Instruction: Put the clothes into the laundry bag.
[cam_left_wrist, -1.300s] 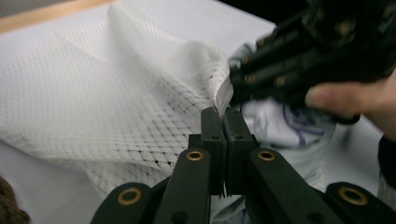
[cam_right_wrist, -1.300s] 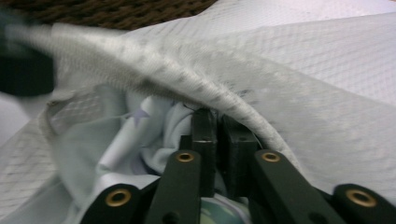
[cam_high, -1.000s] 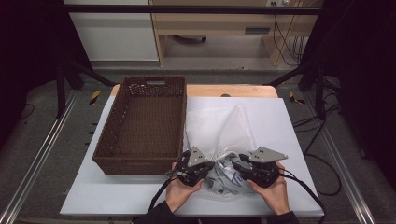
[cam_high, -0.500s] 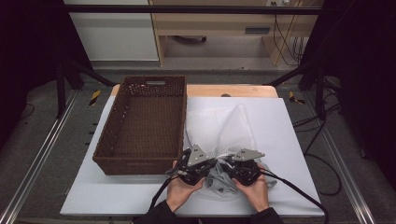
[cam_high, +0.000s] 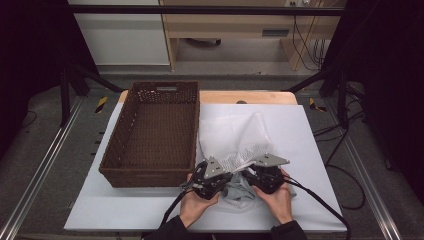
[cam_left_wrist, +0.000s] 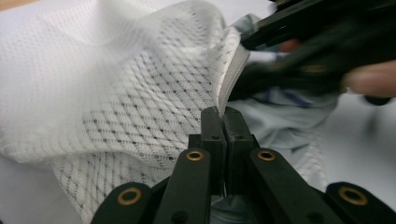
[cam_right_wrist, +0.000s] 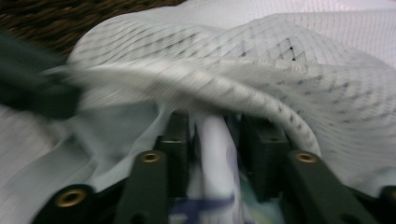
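A white mesh bag (cam_high: 235, 140) lies on the white table cover, its near edge lifted. My left gripper (cam_high: 220, 182) is shut on that hem; in the left gripper view the jaws (cam_left_wrist: 225, 116) meet on the mesh bag's (cam_left_wrist: 140, 107) rim. A pale grey garment (cam_high: 239, 194) bunches at the bag's mouth between the two hands. My right gripper (cam_high: 251, 180) faces the left one closely. Its jaws (cam_right_wrist: 215, 126) have just been opening. A fold of the garment (cam_right_wrist: 217, 154) lies between them with small gaps to the pads, under the mesh bag (cam_right_wrist: 303, 74).
An empty brown wicker basket (cam_high: 150, 176) stands left of the bag, its near rim just beside my left gripper. The white table cover (cam_high: 310, 150) extends to the right. Black cables trail from both grippers off the front edge.
My right gripper has moved left and slightly down, closer to the left gripper at the bag's mouth. The left gripper has kept its hold and place.
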